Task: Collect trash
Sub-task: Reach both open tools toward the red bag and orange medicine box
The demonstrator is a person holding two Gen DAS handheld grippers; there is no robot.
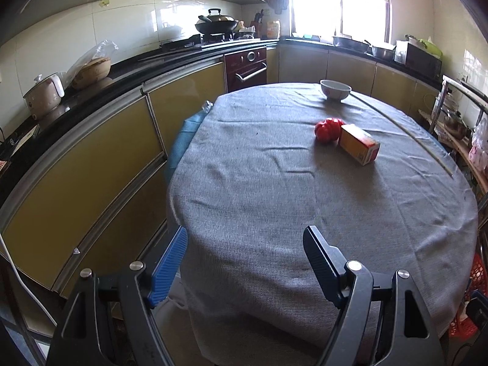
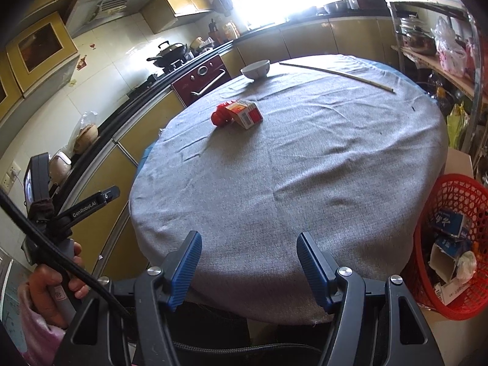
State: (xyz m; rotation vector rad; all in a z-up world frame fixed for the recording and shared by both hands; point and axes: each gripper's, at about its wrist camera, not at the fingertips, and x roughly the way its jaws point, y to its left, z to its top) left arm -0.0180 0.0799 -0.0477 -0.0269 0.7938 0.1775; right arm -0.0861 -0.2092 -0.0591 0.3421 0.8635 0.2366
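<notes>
Both tools hang at the near edge of the round table, and both are empty. The left gripper (image 1: 245,241) has its jaws apart with nothing between them — only gray cloth shows through the gap. The right gripper (image 2: 248,247) is the same, jaws apart and holding nothing. A hand (image 2: 58,280) grips the left tool at the lower left of the right view.

The trash sits far from both, past the middle of the gray tablecloth (image 1: 274,201). It is an orange box (image 1: 359,144) lying on its side, touching a crumpled red wrapper (image 1: 328,129). From the left gripper the box lies ahead and to the right. From the right gripper it lies ahead and a little left. Its long side runs slantwise across the table, so the jaws would likely need to close across its short width. Neither hand looks clearly nearer.

A red basket (image 2: 457,244) with trash in it stands on the floor just beside the table, on the right — likely where things go.

Farther back sit a white bowl (image 1: 335,90) and a thin stick (image 2: 335,73), then the kitchen counter and a bright window.
</notes>
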